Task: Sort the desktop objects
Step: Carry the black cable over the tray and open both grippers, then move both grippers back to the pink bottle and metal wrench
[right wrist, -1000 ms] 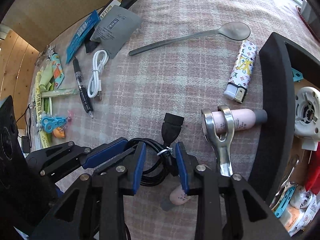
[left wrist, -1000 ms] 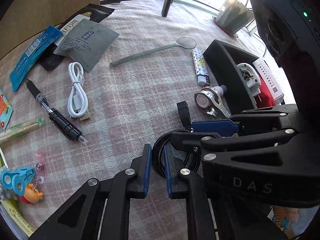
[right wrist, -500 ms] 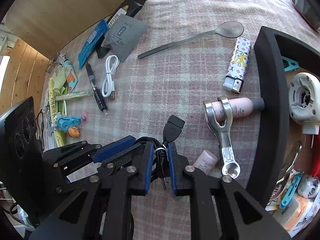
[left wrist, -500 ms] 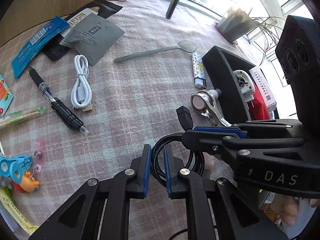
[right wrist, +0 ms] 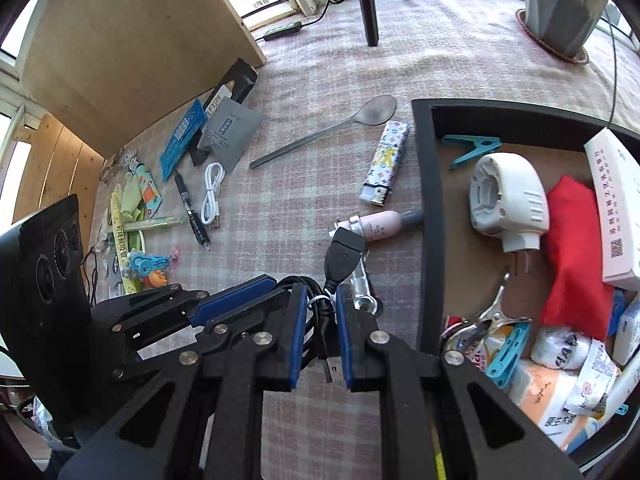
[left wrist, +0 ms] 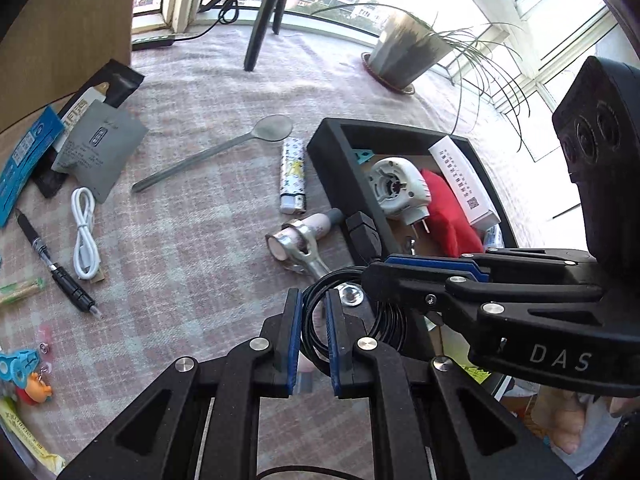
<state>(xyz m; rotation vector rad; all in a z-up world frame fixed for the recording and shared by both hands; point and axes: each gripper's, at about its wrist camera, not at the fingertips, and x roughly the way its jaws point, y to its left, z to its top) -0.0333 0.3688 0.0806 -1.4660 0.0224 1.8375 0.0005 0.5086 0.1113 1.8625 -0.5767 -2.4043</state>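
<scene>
Coiled black cable (right wrist: 320, 312), bound by a white tie, held clear of the checked cloth (right wrist: 280, 216) just beside the near wall of the black tray (right wrist: 426, 216). The right gripper (right wrist: 321, 320) is clamped on the bundle at the tie, its socket end standing up above the pads and its plug hanging below; its jaws have just been closing, with the cable between them. The left gripper (left wrist: 311, 336) is closed on the far loop of the same coil. Good practice for this step, as judged: both grips stay firm and travel together so the loops do not spring apart, and the bundle passes above the tray wall before release into a bare part of the tray. Obstacles: directly under the coil lie a metal wrench (right wrist: 362, 284) and a pink tube (right wrist: 380, 226) touching the tray wall; a dangling plug could snag either. The tray already holds a white plug-in device (right wrist: 506, 204), a red cloth (right wrist: 572, 252) and packets, leaving little room. Further off: lighter (right wrist: 386, 162), spoon (right wrist: 328, 130), white cable (right wrist: 212, 196), pen (right wrist: 192, 210).
</scene>
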